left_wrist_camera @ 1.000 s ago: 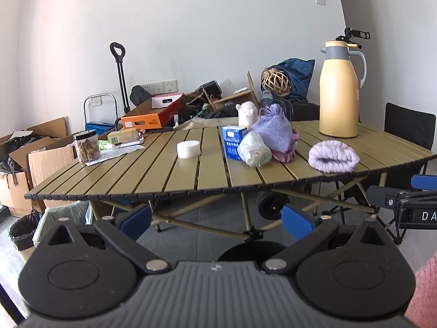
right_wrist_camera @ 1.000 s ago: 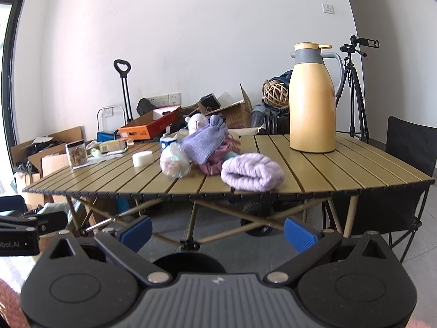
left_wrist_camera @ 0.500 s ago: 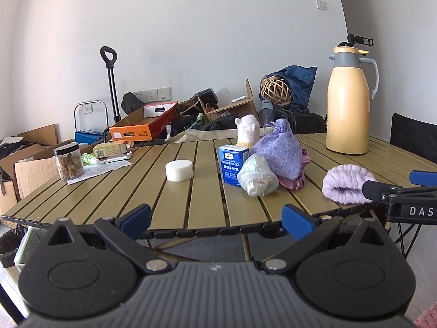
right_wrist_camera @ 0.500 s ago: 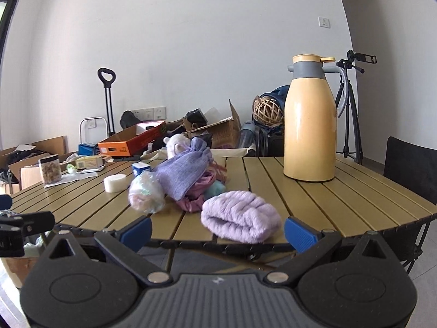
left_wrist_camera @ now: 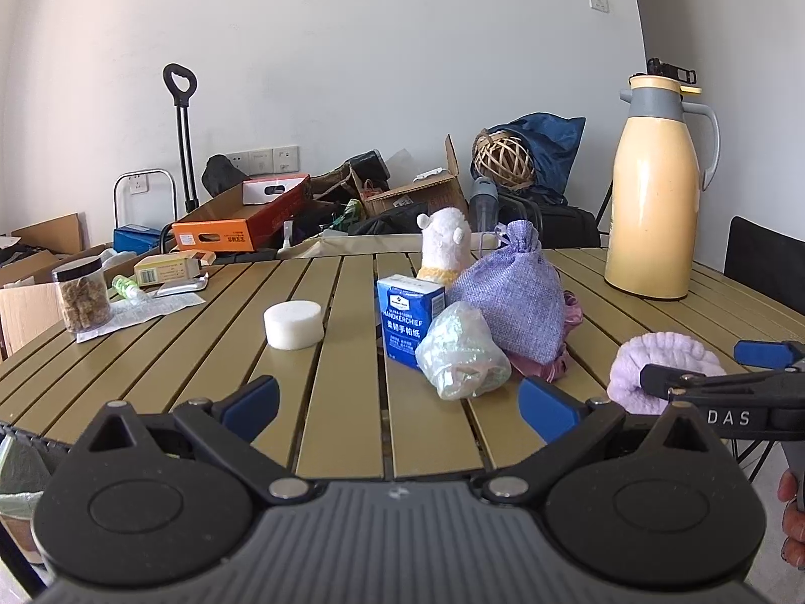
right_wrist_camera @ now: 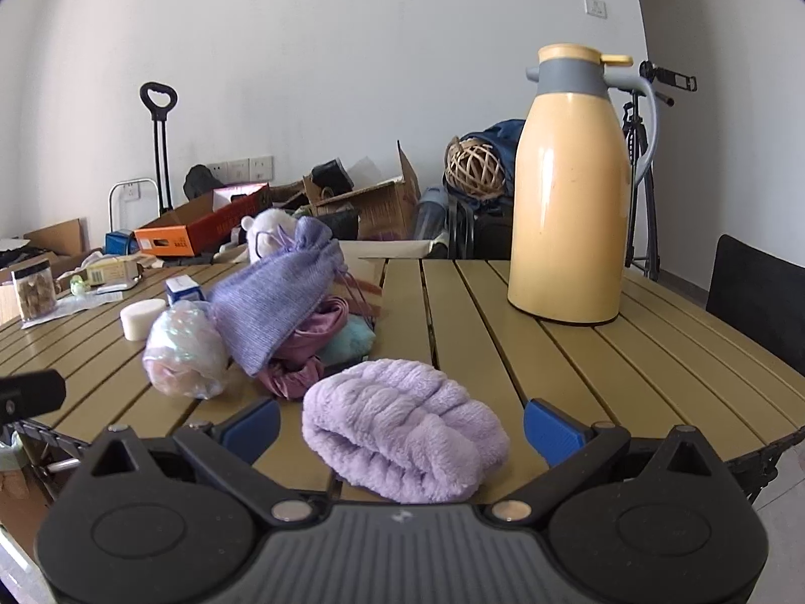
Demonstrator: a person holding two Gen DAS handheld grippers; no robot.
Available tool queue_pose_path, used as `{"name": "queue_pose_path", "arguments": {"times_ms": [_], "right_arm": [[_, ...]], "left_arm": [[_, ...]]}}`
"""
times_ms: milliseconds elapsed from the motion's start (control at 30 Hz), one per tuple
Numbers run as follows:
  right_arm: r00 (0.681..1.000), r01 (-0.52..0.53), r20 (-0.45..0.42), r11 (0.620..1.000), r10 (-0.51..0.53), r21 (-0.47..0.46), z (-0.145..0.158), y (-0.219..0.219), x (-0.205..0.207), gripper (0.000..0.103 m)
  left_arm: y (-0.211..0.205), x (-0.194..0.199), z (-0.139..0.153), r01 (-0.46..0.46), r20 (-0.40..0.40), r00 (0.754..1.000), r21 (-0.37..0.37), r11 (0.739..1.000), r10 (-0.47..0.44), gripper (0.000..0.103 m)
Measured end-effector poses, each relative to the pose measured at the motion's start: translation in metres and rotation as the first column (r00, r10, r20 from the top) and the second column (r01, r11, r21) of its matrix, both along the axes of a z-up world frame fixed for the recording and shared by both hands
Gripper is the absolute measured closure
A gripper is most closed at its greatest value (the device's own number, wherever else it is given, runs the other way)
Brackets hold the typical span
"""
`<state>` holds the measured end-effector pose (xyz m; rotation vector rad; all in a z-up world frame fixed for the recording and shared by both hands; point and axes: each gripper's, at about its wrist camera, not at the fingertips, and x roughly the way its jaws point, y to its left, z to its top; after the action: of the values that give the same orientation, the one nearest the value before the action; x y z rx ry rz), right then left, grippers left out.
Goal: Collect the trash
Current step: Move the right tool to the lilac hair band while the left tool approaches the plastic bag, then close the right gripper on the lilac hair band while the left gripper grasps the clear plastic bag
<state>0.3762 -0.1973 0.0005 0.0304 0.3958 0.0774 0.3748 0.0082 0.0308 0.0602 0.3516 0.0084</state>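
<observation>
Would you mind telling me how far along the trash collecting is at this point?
Nothing looks collected. Both the left gripper and right gripper are open and empty. The crumpled plastic bag lies on the table beside the tissue box, not yet picked up.

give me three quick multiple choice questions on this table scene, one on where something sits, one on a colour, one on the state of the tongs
1. Where is the blue tissue box?
A. right of the white round block
B. beside the yellow thermos
C. on the floor

2. What colour is the drawstring pouch?
A. orange
B. purple
C. green

3. How do the right tongs stand?
A. shut on the jar
B. shut, empty
C. open, with the fluffy lilac cloth between the jaws

Answers: 1 A, the box stands just right of the block in the left view. 2 B, its weave is purple. 3 C, the blue tips stand wide apart either side of the cloth.
</observation>
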Motion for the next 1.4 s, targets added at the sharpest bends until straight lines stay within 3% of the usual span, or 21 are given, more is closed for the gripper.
{"name": "queue_pose_path", "arguments": {"times_ms": [467, 767, 800, 1033, 1400], "right_arm": [[0.997, -0.072, -0.043, 0.996, 0.07, -0.049, -0.015, 0.01, 0.037, 0.002], [0.994, -0.095, -0.06, 0.992, 0.091, -0.082, -0.016, 0.011, 0.035, 0.032], [0.992, -0.11, -0.062, 0.991, 0.106, -0.075, -0.016, 0.011, 0.035, 0.041], [0.991, -0.129, -0.037, 0.991, 0.128, -0.02, -0.009, 0.002, 0.028, 0.066], [0.999, 0.024, 0.03, 0.997, -0.026, 0.075, 0.002, -0.032, 0.019, 0.069]], "left_arm": [[-0.001, 0.031, -0.011, 0.035, -0.056, 0.998, -0.016, 0.999, -0.036, 0.0], [-0.007, 0.04, -0.016, 0.044, -0.088, 0.995, -0.023, 0.999, -0.046, 0.0], [-0.008, 0.042, -0.015, 0.043, -0.091, 0.995, -0.03, 0.999, -0.046, 0.0], [-0.02, 0.061, -0.008, 0.022, -0.084, 0.996, -0.059, 0.998, -0.027, 0.0], [-0.031, 0.099, -0.012, -0.072, -0.114, 0.992, -0.104, 0.992, 0.06, 0.0]]}}
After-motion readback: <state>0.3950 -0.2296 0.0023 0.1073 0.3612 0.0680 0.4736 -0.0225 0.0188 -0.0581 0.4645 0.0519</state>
